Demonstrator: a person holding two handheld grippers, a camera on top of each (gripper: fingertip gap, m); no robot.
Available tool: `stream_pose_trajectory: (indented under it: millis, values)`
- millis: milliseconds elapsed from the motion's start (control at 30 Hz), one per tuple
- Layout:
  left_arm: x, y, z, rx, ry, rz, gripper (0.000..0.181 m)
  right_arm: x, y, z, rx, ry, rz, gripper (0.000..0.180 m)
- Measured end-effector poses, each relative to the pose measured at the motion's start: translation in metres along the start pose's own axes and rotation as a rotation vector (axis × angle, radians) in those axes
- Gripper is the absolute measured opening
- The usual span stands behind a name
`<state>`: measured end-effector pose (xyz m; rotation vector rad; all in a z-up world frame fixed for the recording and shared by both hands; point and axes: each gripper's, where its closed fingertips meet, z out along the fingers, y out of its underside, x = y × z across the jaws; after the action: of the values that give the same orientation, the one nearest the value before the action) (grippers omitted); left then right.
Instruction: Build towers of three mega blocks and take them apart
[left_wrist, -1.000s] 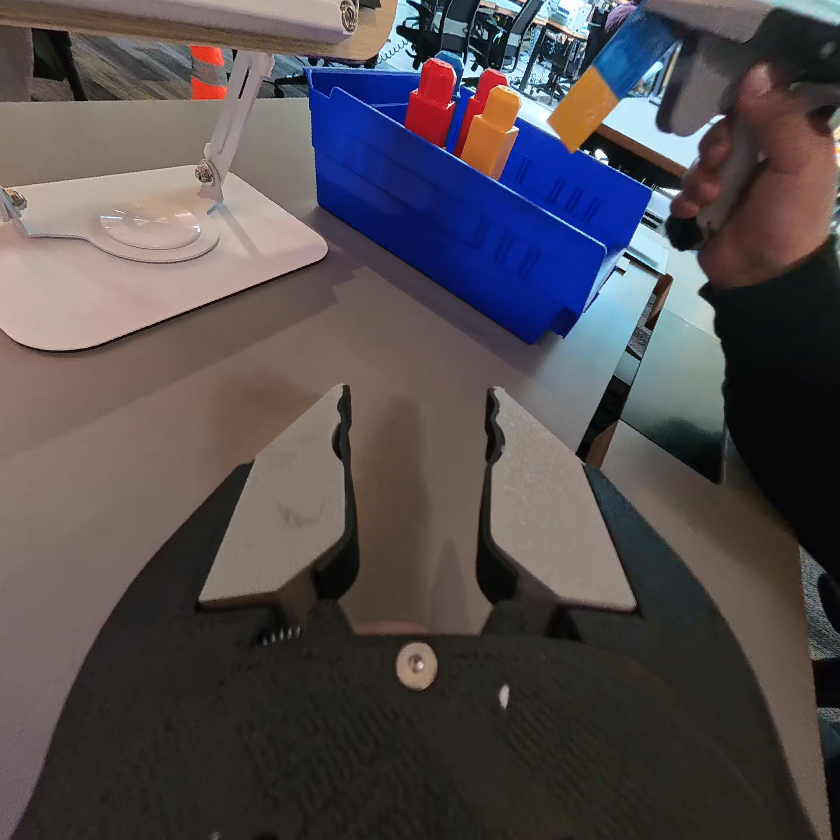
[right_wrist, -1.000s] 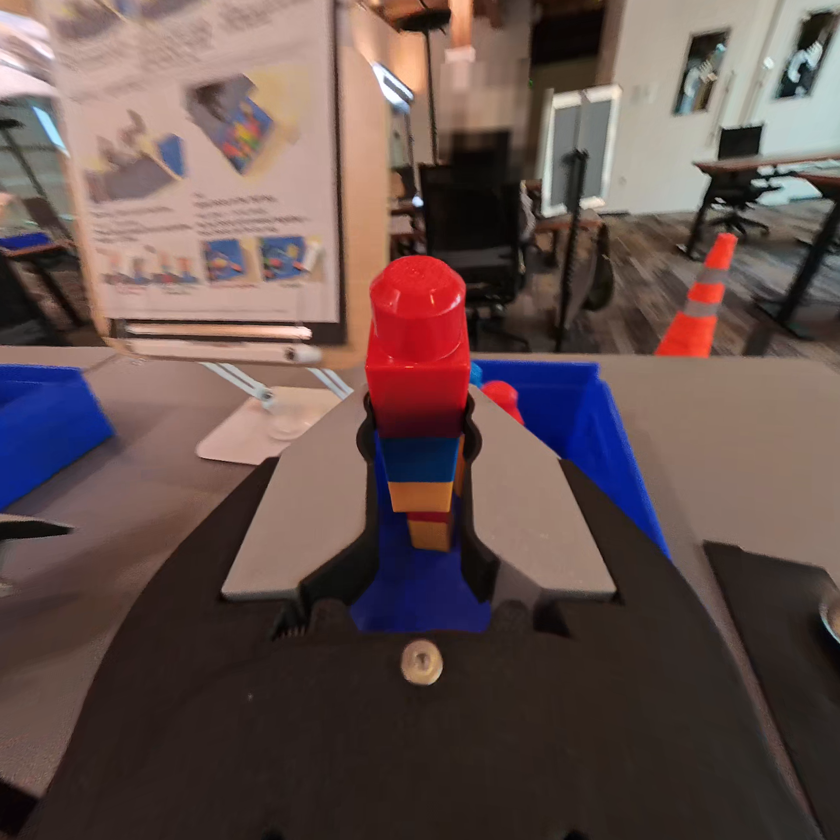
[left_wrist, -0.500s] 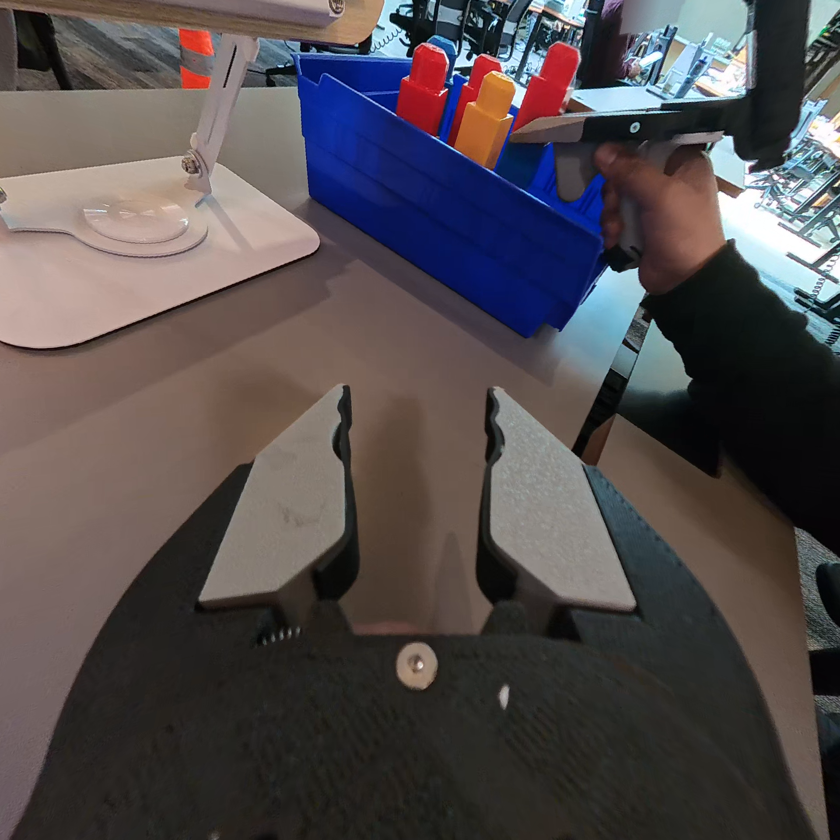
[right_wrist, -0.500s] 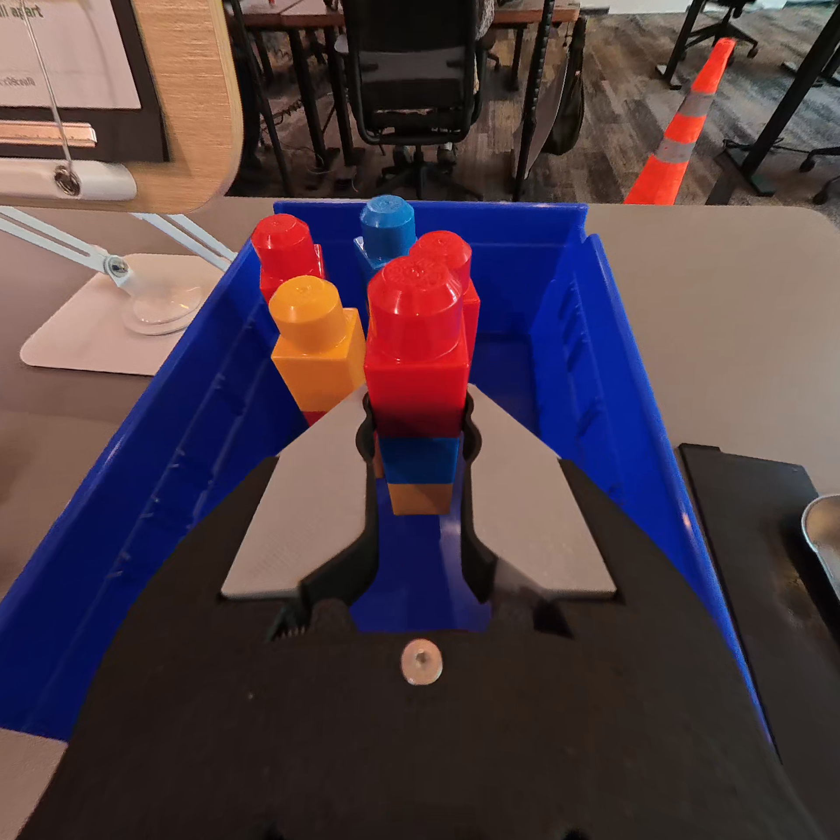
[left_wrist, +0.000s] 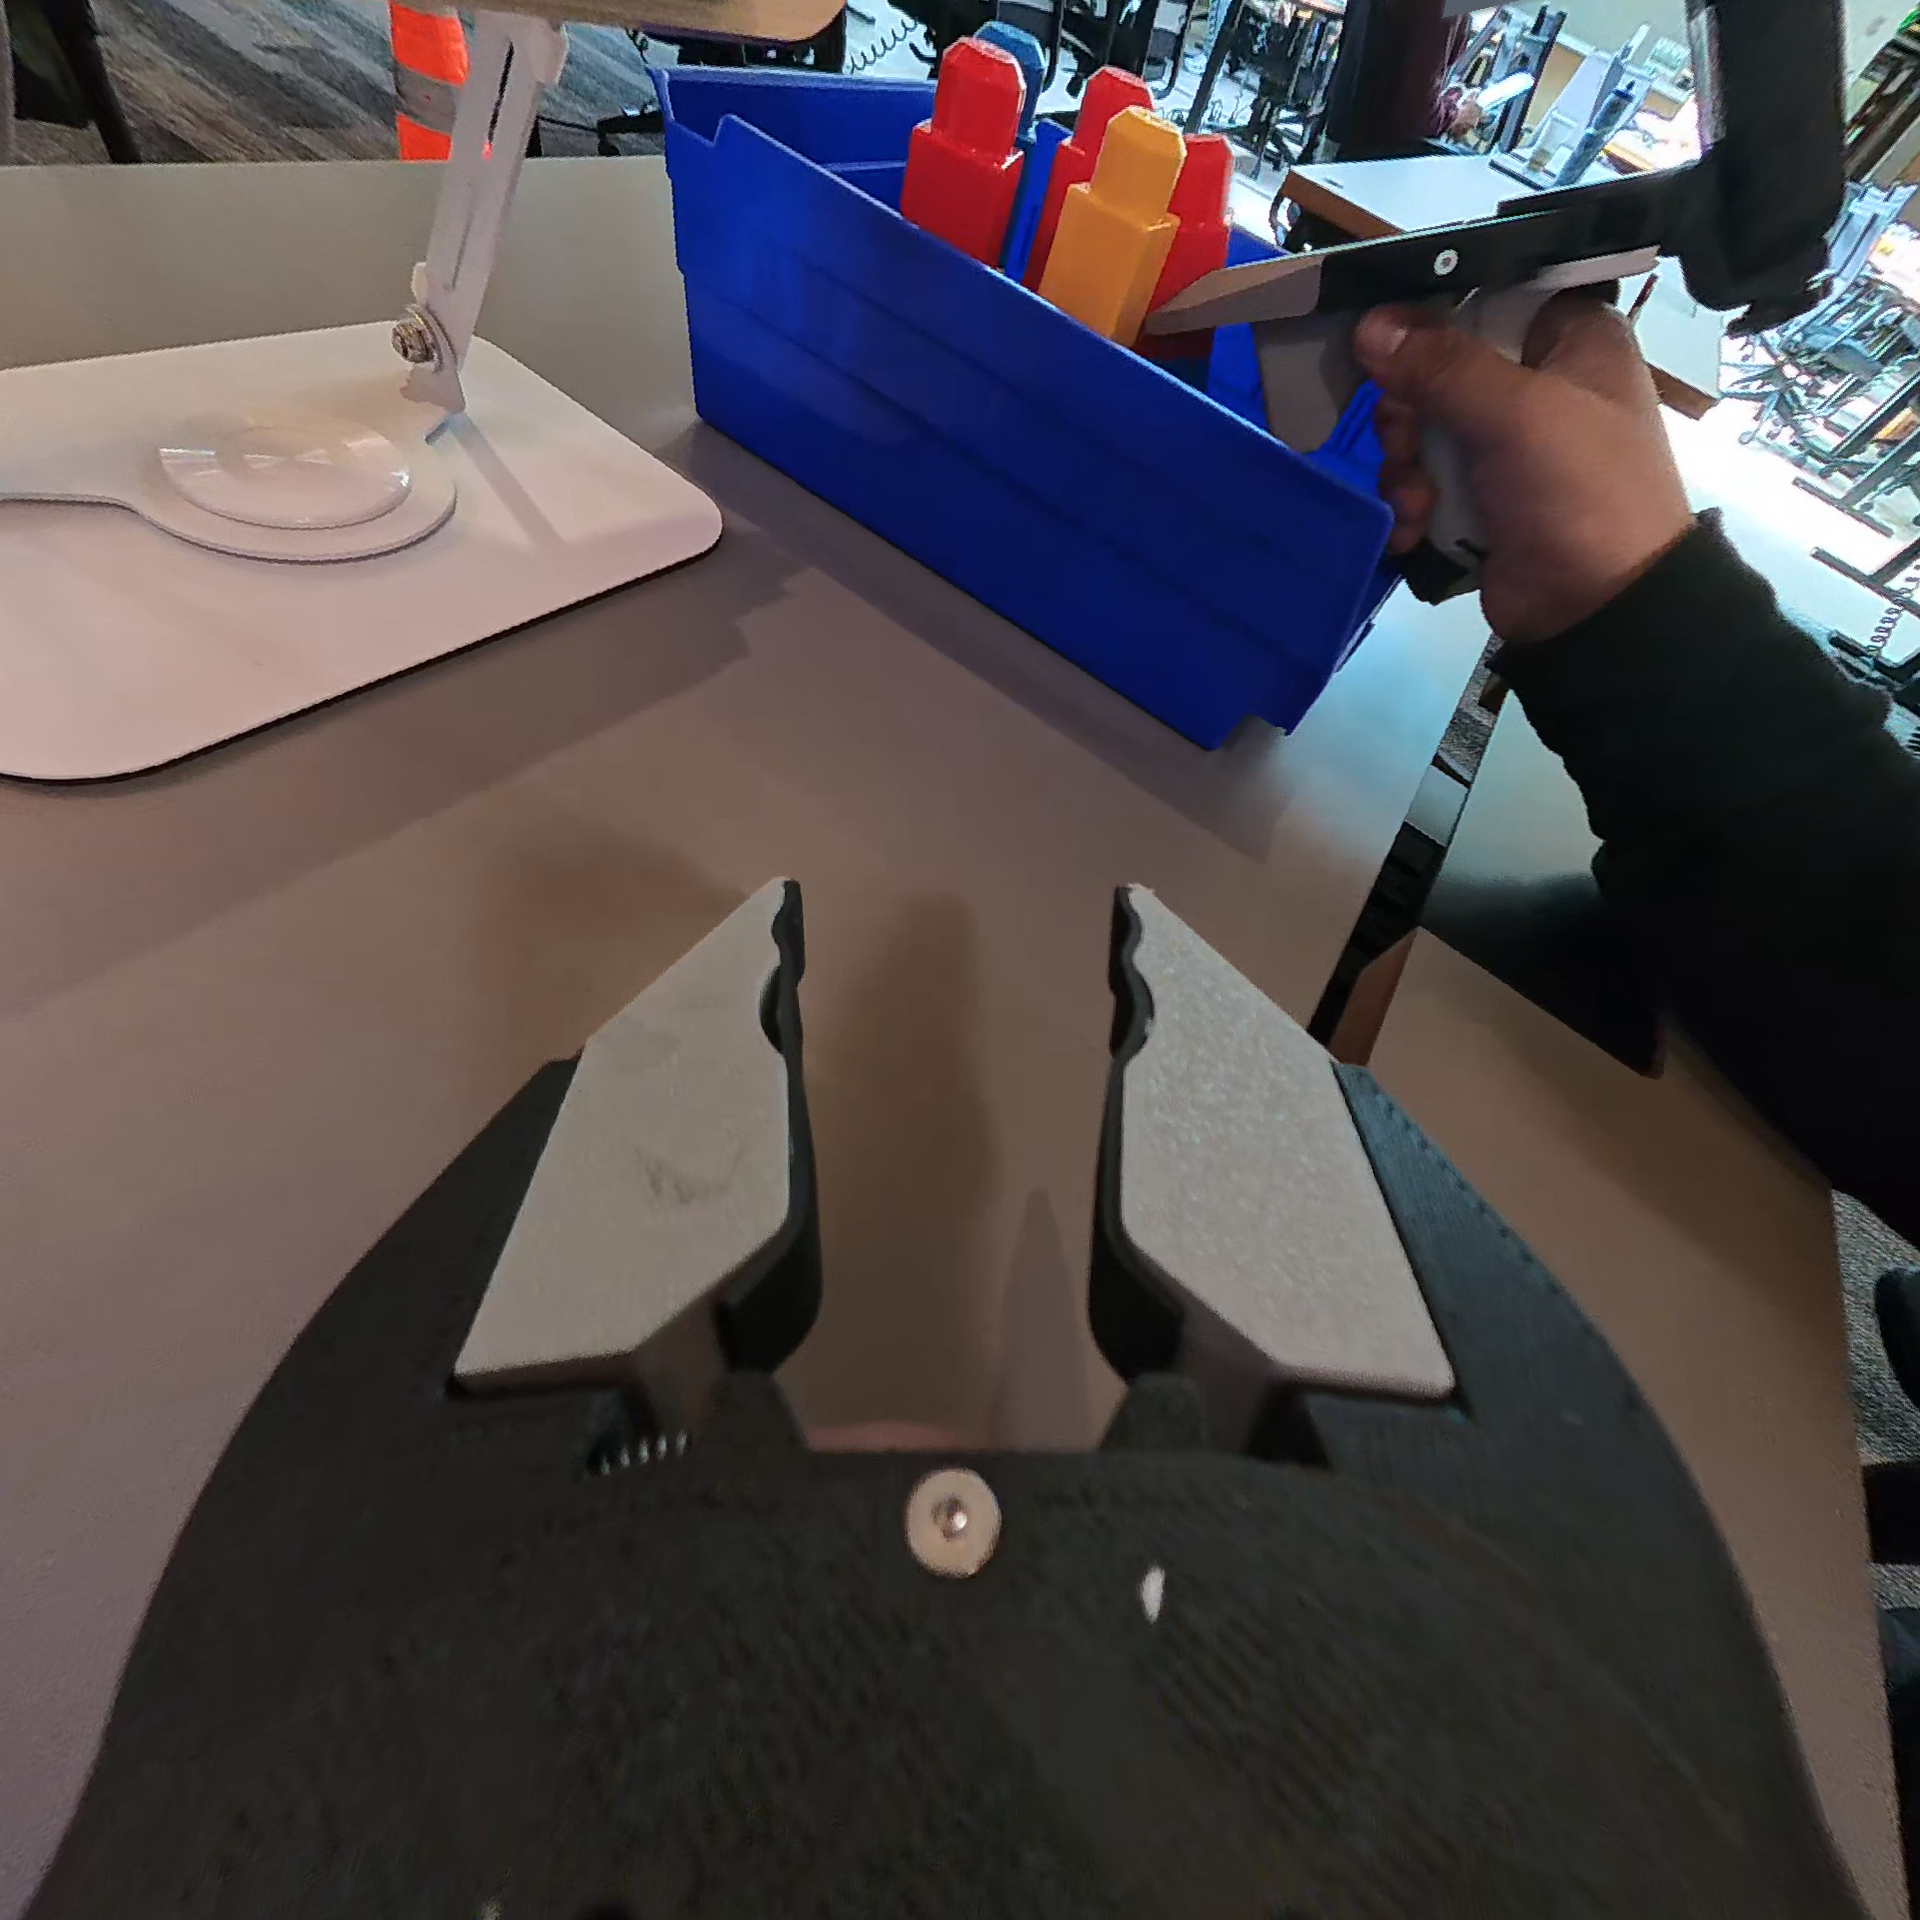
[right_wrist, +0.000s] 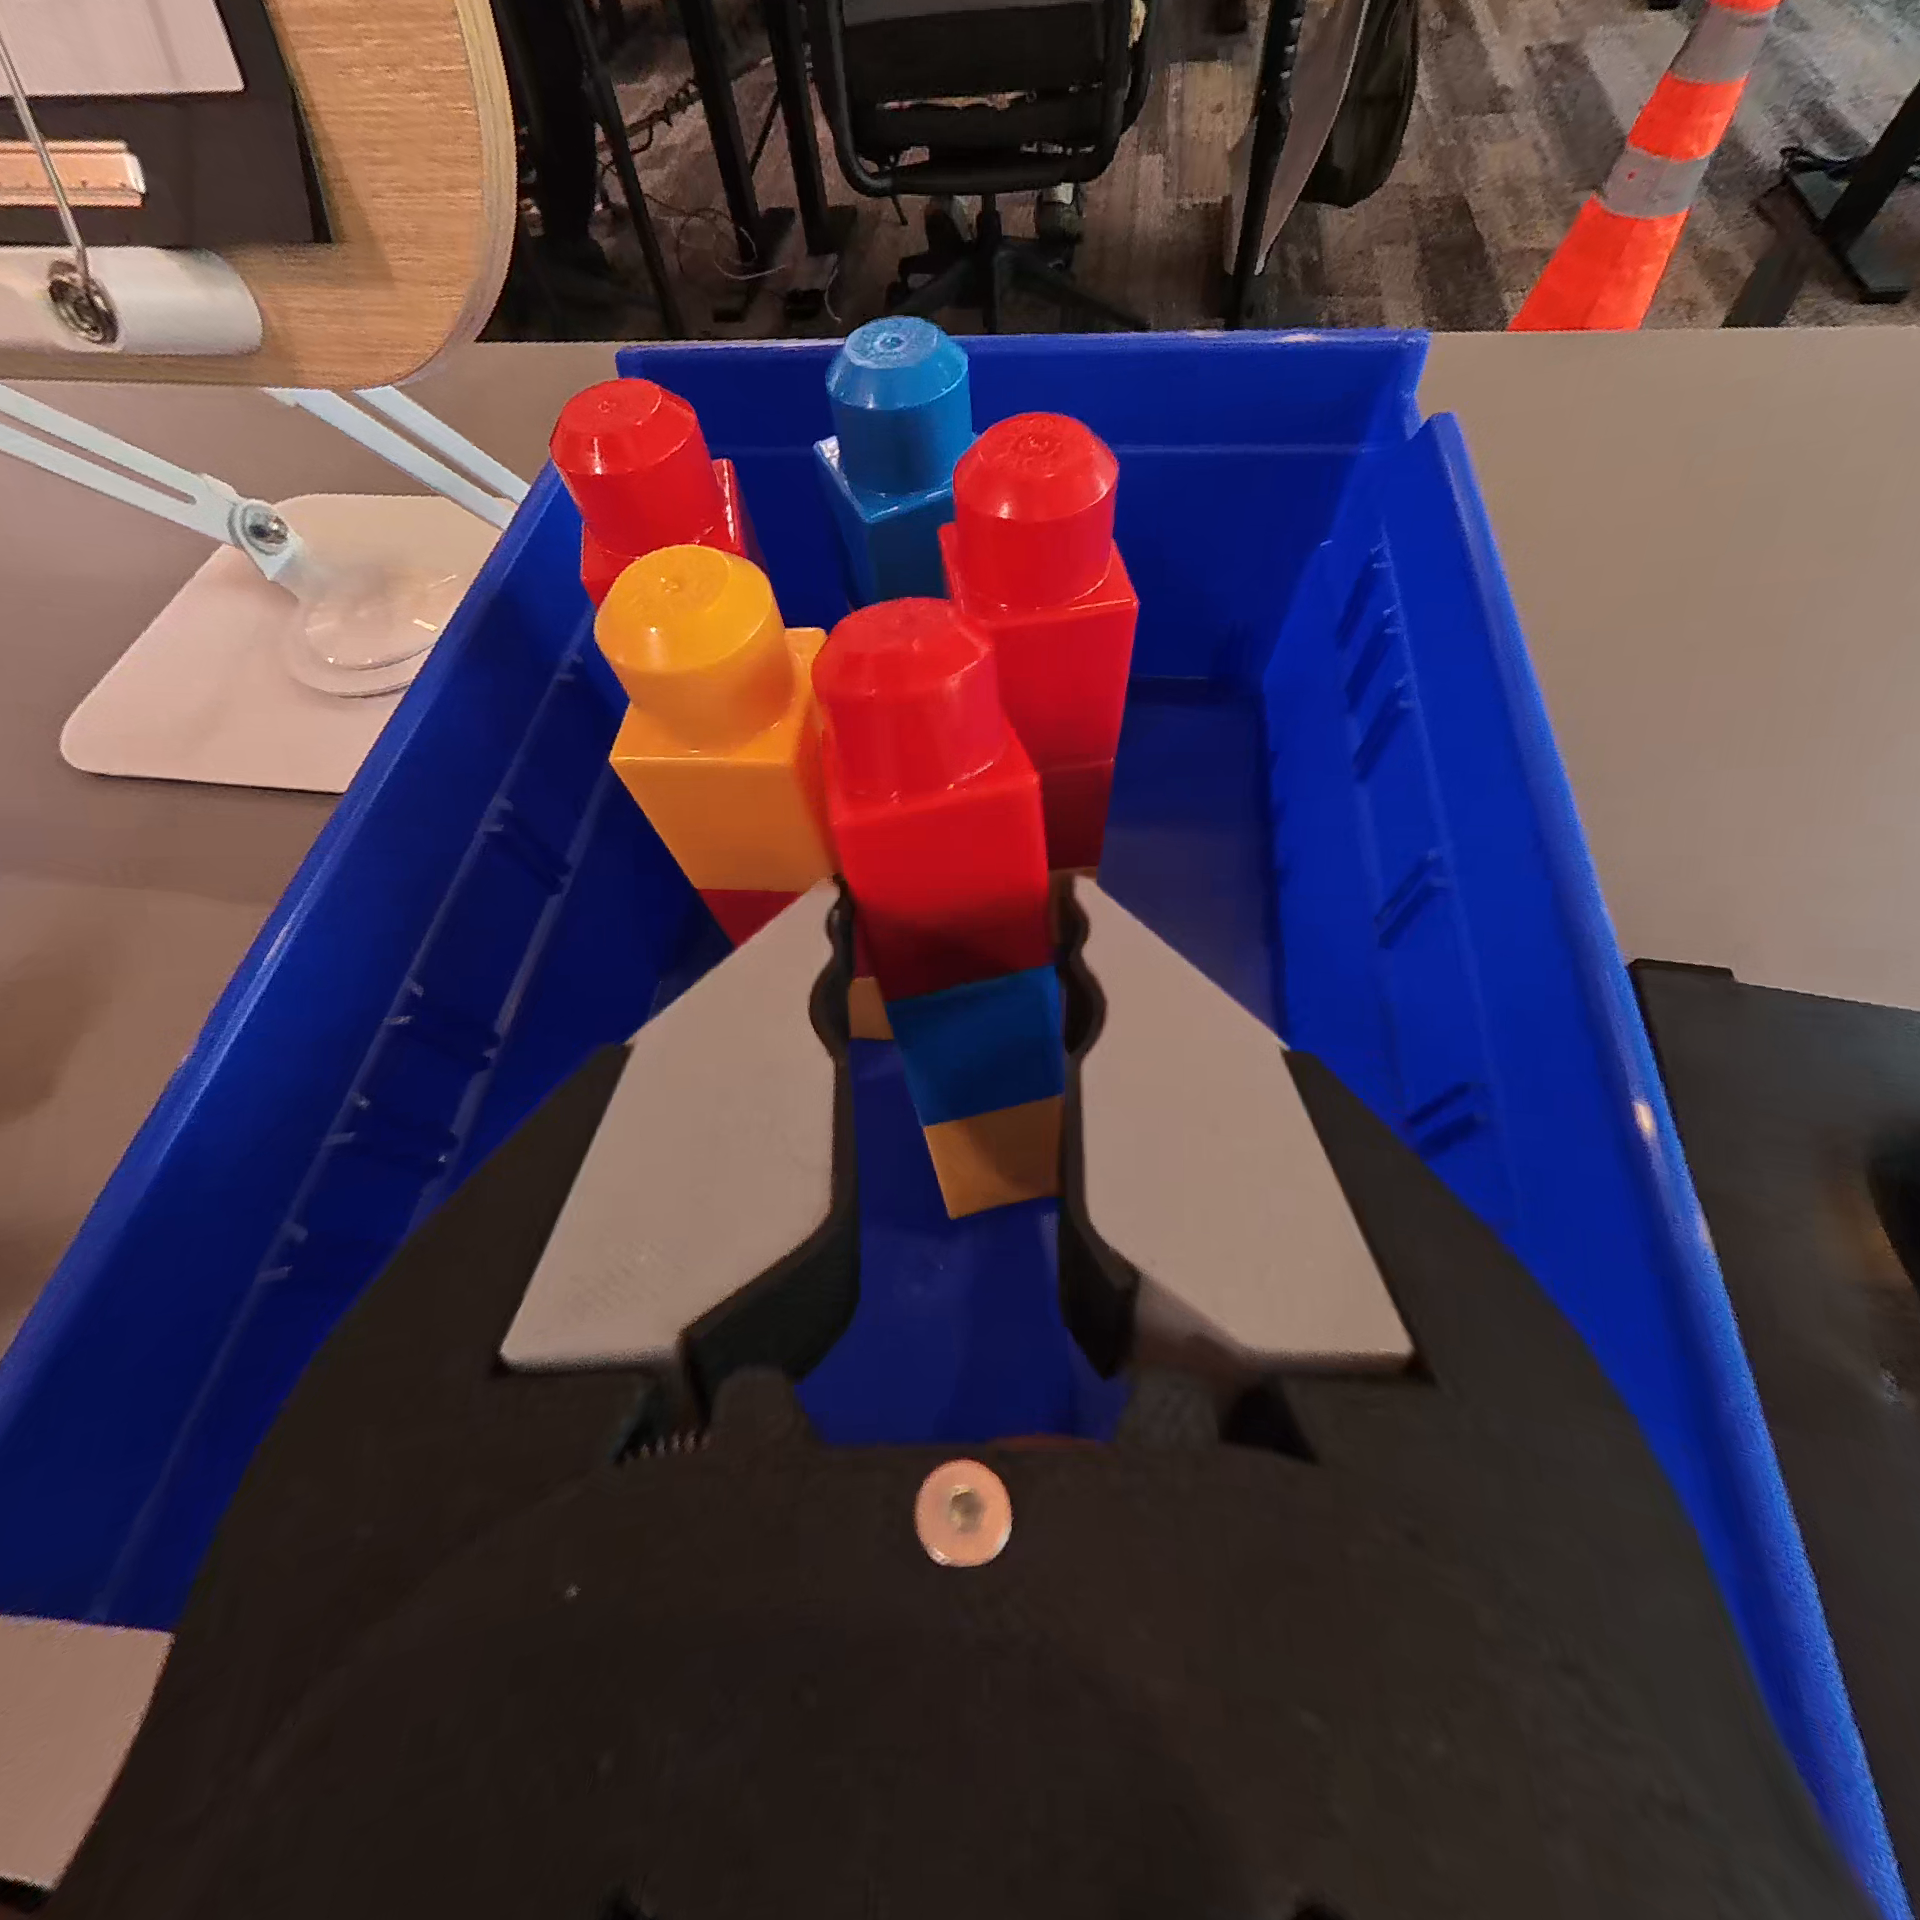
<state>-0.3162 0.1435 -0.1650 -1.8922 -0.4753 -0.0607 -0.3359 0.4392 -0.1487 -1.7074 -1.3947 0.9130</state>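
The right gripper (right_wrist: 956, 935) reaches over the near wall of a blue bin (right_wrist: 1455, 935), its jaws parted slightly wider than the tower (right_wrist: 951, 883) standing between them. The tower is a red block over a blue one over an orange one; it leans a little left at the top, with a narrow gap showing beside the left finger (right_wrist: 717, 1122), while the right finger (right_wrist: 1195, 1122) sits just against the blue block's side, though real contact there cannot be told. Just ahead and left of the tips stands an orange-topped tower (right_wrist: 717, 758), touching the red block; ahead and right is a red-topped tower (right_wrist: 1039, 603), and behind those, near the far wall, a second red one (right_wrist: 644, 478) and a blue-topped one (right_wrist: 899, 447). Left of the bin, a white stand base (right_wrist: 239, 675) rests on the grey table (right_wrist: 1662, 623), and an orange cone (right_wrist: 1631, 177) stands on the floor beyond. The left gripper (left_wrist: 956, 914) hovers low over bare table, jaws wide apart and holding nothing. From it, the bin (left_wrist: 987, 436) lies well ahead and to the right, the towers rising above its rim, and the right gripper (left_wrist: 1226, 301) enters it from the right, held by a hand (left_wrist: 1527, 457) in a dark sleeve. The base (left_wrist: 312, 561) lies ahead and left.
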Motion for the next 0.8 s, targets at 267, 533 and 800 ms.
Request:
stream_pose_trajectory:
  millis: [267, 533, 800]
  values:
    - [0.000, 0.001, 0.000, -0.004, 0.004, -0.001, 0.058, -0.005, 0.003, 0.000, -0.015, -0.017, -0.018, 0.034]
    - [0.001, 0.001, 0.001, -0.004, 0.004, -0.001, 0.058, -0.002, -0.003, 0.001, 0.014, 0.045, -0.108, 0.034]
    - [0.000, 0.001, 0.001, -0.005, 0.003, -0.001, 0.058, -0.001, 0.011, 0.000, -0.060, -0.006, -0.051, 0.034]
